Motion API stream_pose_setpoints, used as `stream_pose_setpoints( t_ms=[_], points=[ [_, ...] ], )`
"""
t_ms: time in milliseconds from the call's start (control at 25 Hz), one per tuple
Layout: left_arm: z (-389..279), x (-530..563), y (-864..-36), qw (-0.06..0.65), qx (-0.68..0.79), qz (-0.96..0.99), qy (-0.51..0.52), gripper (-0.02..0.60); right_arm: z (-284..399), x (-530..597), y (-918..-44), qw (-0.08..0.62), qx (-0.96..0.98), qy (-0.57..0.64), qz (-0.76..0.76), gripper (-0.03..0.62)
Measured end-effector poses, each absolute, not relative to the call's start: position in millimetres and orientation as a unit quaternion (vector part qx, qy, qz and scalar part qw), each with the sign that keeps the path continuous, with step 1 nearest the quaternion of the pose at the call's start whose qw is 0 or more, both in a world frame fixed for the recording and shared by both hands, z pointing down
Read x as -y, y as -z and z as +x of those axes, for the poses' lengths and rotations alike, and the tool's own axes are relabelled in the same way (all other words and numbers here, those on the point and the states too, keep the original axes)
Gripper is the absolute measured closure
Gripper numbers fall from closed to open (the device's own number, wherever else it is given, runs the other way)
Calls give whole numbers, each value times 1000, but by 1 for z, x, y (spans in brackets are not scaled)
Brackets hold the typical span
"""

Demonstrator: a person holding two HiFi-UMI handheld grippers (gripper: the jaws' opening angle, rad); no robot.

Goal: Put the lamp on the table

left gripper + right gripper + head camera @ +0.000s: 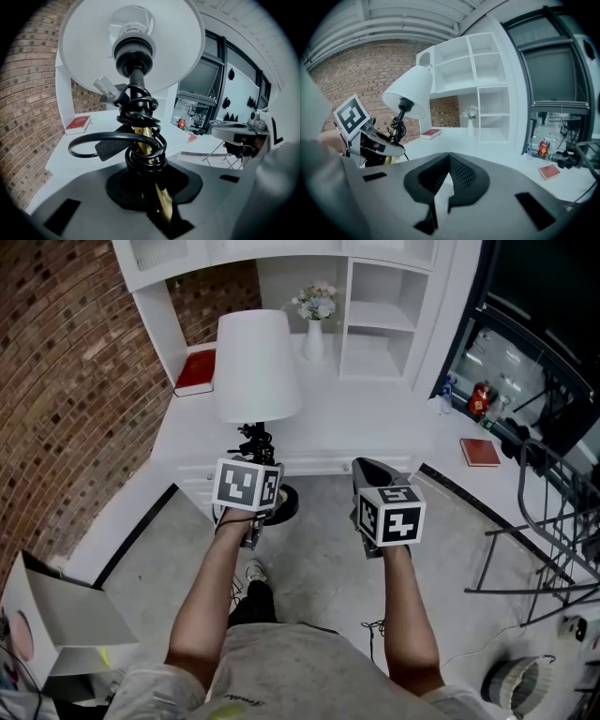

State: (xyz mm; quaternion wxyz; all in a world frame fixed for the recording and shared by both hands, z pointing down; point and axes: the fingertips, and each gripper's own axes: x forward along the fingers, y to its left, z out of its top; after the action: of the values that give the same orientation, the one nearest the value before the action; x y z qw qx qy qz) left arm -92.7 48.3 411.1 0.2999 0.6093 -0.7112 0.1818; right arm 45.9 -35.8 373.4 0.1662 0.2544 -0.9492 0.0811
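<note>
The lamp has a white shade, a brass stem with a black cord coiled round it, and a round black base. My left gripper is shut on the stem below the coil. It holds the lamp upright above the floor, just in front of the white table. In the left gripper view the stem runs up from between the jaws to the shade. My right gripper hovers to the right of the lamp, jaws together and empty. From the right gripper view the lamp is at the left.
On the table lie a red book at the back left, a vase of flowers and a second red book at the right. A metal frame stands at the right, and a cardboard box on the floor at the left.
</note>
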Motion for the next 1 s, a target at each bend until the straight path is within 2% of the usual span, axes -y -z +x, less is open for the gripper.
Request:
stream_pose_setpoints(
  t_ms=[440,1000],
  points=[
    [-147,0,-416,293,697,627,-188,503,-7,79,-372,167,944,-74,274,589],
    [-271,69,-413,288,669,651,-215,503,-131,154,-347,174,934,-63,306,589]
  ],
)
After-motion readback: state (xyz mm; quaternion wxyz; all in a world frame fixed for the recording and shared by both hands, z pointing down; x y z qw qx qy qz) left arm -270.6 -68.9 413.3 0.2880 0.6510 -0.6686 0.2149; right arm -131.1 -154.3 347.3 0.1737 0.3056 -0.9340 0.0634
